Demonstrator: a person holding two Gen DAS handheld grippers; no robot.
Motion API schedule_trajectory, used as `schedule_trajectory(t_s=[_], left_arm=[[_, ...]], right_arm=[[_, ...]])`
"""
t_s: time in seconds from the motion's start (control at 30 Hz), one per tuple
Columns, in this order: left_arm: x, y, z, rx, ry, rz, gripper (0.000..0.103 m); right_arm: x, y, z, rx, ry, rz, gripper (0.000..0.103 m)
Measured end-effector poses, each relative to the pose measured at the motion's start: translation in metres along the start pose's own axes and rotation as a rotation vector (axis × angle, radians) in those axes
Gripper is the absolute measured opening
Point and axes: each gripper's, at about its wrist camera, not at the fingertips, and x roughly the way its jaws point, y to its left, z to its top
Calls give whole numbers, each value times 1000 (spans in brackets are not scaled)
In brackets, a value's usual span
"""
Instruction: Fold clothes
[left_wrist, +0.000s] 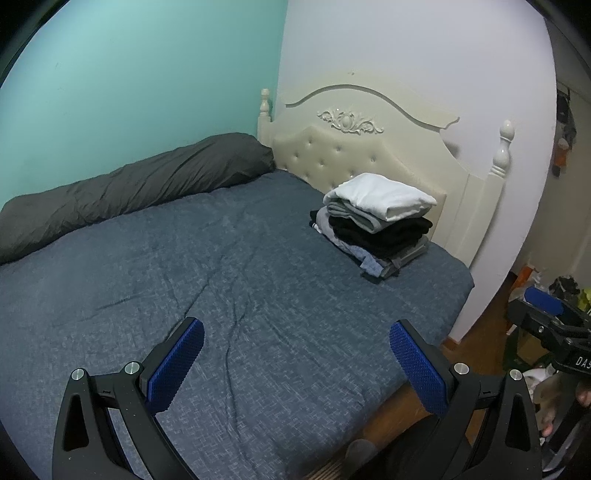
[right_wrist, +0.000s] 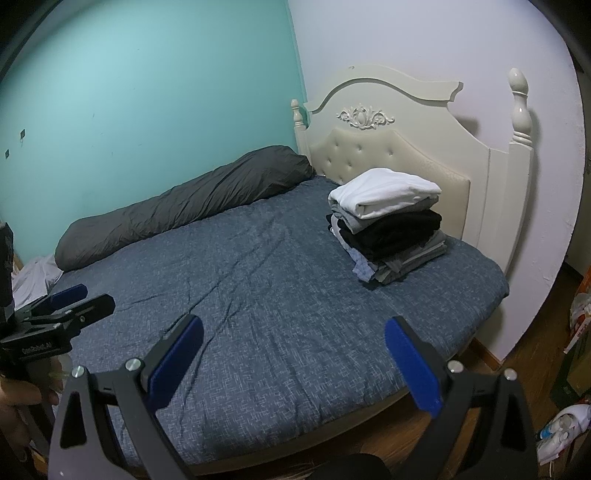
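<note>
The stack (left_wrist: 376, 225) of folded clothes sits on the bed (left_wrist: 229, 266), near the headboard (left_wrist: 369, 147) and toward the right edge of the mattress. A white piece (left_wrist: 384, 197) lies on top, then grey, then black, with lighter blue and grey pieces at the bottom. From my right camera the same stack (right_wrist: 388, 229) reads the same way: white on top, neatly squared, resting on the blue cover (right_wrist: 258, 295).

Along the far side of the bed, against the teal wall (left_wrist: 129, 81), I see a long dark grey roll (left_wrist: 129, 192) of bedding, well apart from the stack. The middle of the bed between them is only wrinkled cover.

My left gripper (left_wrist: 295, 354) hangs above the foot of the bed with its blue pads spread wide and nothing between them. My right gripper (right_wrist: 293, 354) is likewise spread wide and holds nothing. In the left view, the right gripper (left_wrist: 550, 317) shows at the right edge, over the wooden floor (left_wrist: 476, 328); in the right view, the left one (right_wrist: 62, 302) shows at the left edge. Some clutter lies on the floor (right_wrist: 524, 354) to the right, too blurred to name.
</note>
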Motion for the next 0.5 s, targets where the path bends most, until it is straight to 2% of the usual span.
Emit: schedule_trajectory(t_s=[0.5], left_arm=[[0, -6, 0, 25, -9, -1, 103]], right_arm=[[-2, 2, -1, -4, -8, 0, 99]])
